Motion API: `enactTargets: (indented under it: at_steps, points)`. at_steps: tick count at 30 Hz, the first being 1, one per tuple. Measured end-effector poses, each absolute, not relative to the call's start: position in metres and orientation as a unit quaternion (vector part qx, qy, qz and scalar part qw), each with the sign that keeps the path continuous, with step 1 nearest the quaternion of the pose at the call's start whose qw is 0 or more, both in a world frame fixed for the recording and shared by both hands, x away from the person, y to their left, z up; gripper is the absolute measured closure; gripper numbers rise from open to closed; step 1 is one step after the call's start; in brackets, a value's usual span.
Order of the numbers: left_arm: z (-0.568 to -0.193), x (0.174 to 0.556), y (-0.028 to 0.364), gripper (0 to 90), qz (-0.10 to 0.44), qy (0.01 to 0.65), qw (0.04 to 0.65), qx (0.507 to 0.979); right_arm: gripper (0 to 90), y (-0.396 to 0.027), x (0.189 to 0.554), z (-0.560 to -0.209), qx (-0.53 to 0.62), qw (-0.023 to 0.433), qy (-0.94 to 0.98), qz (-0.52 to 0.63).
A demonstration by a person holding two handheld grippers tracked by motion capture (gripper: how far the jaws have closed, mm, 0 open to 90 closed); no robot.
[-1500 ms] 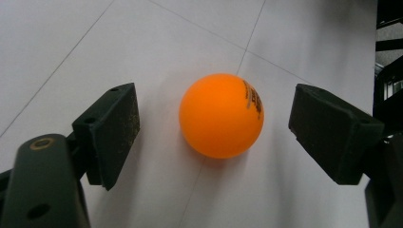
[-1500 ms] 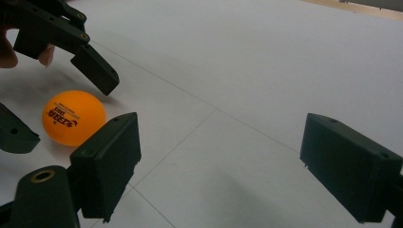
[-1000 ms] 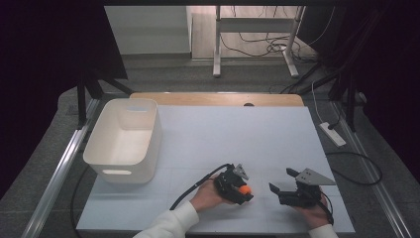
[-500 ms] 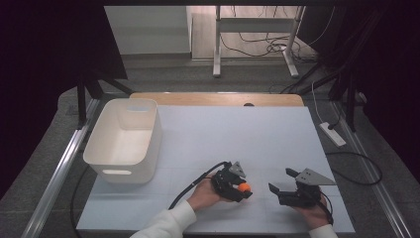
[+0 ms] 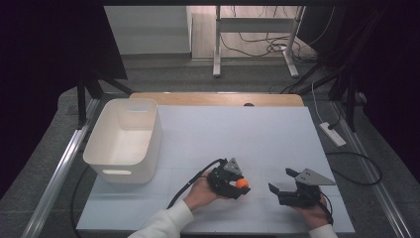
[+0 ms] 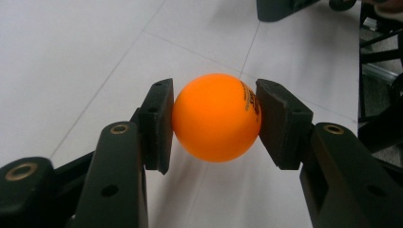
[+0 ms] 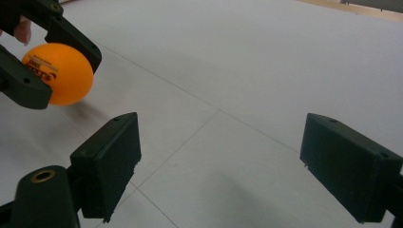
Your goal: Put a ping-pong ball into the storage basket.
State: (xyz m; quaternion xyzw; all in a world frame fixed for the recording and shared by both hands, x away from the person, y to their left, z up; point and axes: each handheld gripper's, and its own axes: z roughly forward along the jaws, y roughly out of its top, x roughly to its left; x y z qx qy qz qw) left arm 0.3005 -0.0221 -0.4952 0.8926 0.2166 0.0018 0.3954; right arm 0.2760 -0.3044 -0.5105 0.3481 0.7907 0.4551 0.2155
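High view: left gripper (image 5: 236,184) lower centre, clamped on orange ball (image 5: 241,183); right gripper (image 5: 284,183) lower right, jaws apart; white bin (image 5: 105,145) left. Left gripper view: ball (image 6: 216,117) pinched mid-frame. Right gripper view: ball (image 7: 58,73) upper left.

A lab or recording studio rather than a home; black curtains (image 5: 44,74) hang on both sides of a white-covered worktop (image 5: 237,134) framed by aluminium rails (image 5: 54,173). Loose cables (image 5: 257,44) lie on the floor beyond; a white power strip (image 5: 333,134) rests beside the worktop.
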Motion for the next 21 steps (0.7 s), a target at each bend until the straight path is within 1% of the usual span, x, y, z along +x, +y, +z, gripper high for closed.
enactTargets:
  at_steps: [16, 21]
  points:
    - [-0.476, 0.299, -0.003, 50.6, 0.020, 0.225, 0.434, 0.872, 13.3, -0.304, 0.277, -0.511, 0.348, 0.217, 0.790, 0.455]
    - [-0.471, 0.298, 0.001, 50.7, 0.027, 0.226, 0.435, 0.871, 13.3, -0.304, 0.276, -0.511, 0.349, 0.217, 0.791, 0.454]
